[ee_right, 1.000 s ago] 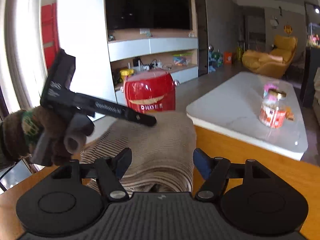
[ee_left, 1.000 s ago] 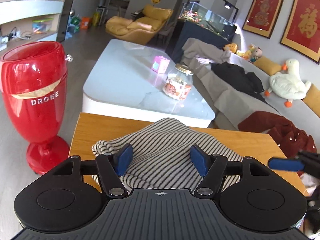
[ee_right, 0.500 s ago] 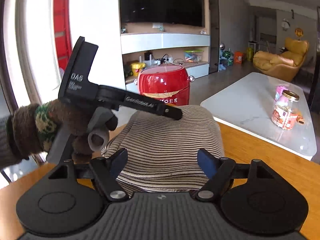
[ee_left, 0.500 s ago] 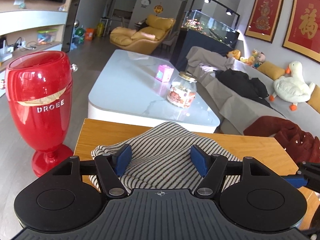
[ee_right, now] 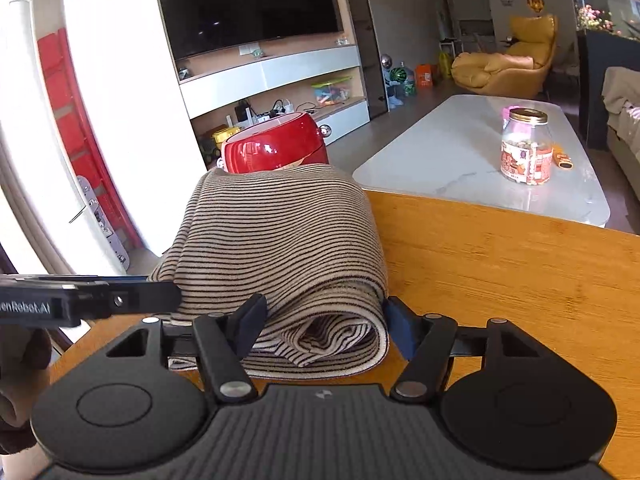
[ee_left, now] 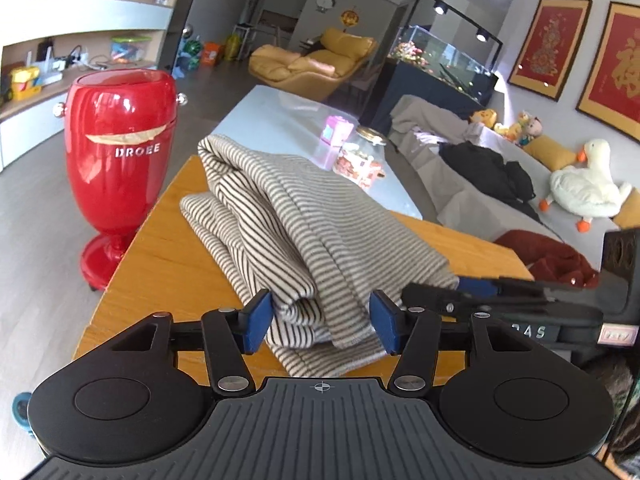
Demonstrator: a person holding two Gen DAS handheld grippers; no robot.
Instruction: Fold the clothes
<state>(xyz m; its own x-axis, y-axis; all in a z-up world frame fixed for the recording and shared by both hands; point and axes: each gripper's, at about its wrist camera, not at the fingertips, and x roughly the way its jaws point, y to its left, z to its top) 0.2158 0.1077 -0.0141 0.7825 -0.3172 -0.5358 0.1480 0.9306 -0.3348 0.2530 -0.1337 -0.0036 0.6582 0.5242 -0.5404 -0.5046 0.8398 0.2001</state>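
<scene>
A folded striped garment (ee_left: 304, 216) lies bundled on the wooden tabletop (ee_left: 168, 264), near its corner, with the near end of the bundle between both pairs of tongs. In the left wrist view, the left tongs (ee_left: 322, 322) have just been closing and their blue pads (ee_left: 256, 320) press on either side of the thick folded end — clenched on the garment. The right tongs reach in from the right, their tip against the cloth's edge.

In the right wrist view the right tongs (ee_right: 324, 326) straddle the rolled end of the same garment (ee_right: 280, 240); their jaws have also just been closing, and the pads (ee_right: 250, 322) sit against the fabric on both sides, grasping it. The left tongs' black arm enters from the left, touching the cloth.

Beyond the tabletop stands a glossy red goblet-shaped bin (ee_left: 120, 152) on the floor — and a white coffee table (ee_right: 460, 152) carrying a glass jar (ee_right: 526, 146). A sofa (ee_left: 460, 184) with a plush duck (ee_left: 584, 188) lines the far wall.
</scene>
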